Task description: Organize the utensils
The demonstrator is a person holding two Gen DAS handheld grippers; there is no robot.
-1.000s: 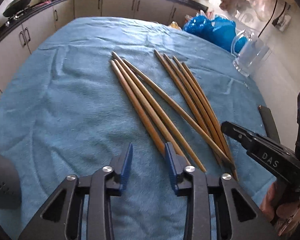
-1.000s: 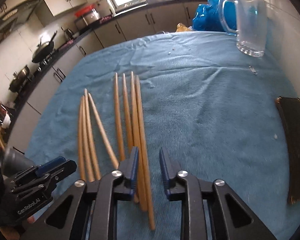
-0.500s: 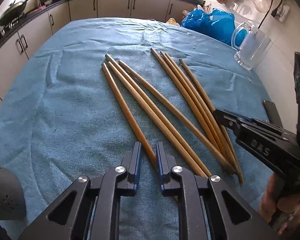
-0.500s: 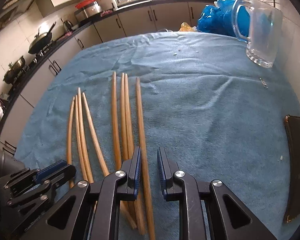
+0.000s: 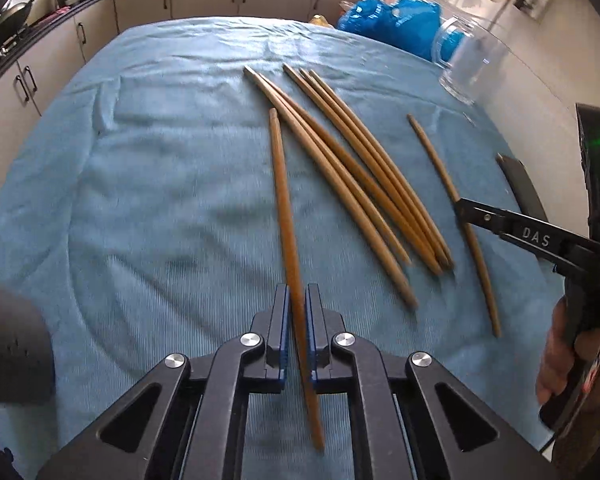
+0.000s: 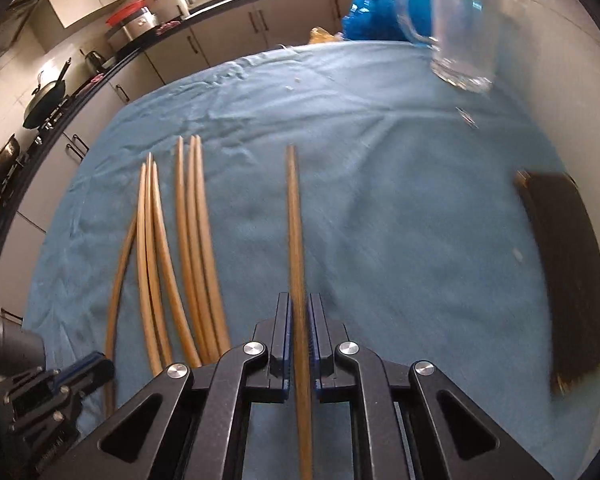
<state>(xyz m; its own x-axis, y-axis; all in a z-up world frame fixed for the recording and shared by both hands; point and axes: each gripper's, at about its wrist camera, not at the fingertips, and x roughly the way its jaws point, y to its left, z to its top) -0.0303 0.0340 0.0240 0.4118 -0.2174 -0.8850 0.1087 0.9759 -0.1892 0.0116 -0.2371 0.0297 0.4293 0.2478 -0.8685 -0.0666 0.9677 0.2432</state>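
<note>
Two chopsticks are gripped: the left hand-held gripper (image 5: 296, 300) is closed on a left chopstick (image 5: 284, 208), and the right hand-held gripper (image 6: 300, 312) is clamped on a right chopstick (image 6: 296, 232), each stick running forward between blue pads. Five loose chopsticks (image 5: 356, 168) lie bunched on the blue towel (image 5: 160, 168) covering the tabletop, between the two held sticks. A glass mug (image 6: 460, 28) stands at the far right edge; a dark flat object (image 6: 568, 264) lies near the right rim.
</note>
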